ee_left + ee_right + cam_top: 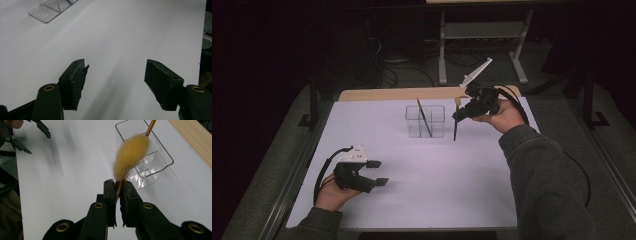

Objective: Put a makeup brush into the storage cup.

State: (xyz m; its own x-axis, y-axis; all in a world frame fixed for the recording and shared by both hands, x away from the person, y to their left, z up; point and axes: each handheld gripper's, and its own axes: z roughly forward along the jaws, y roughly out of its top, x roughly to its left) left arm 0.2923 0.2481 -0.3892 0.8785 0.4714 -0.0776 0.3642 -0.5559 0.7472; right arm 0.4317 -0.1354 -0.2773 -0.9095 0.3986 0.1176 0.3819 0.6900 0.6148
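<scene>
While the right gripper (121,187) clamps its fingers on a fluffy, yellow-bristled brush (130,155), a clear, boxy plastic holder (152,162) stands just beyond. The left gripper (115,77) rests with its fingers apart over the smooth white worktop (125,30).

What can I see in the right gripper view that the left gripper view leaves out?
The right gripper view has the right gripper shut on a makeup brush with fluffy yellow bristles, plus the wooden table edge.

The left gripper view has the left gripper, its jaws apart with nothing between them.

Both share the clear plastic organizer and the white table sheet.
</scene>
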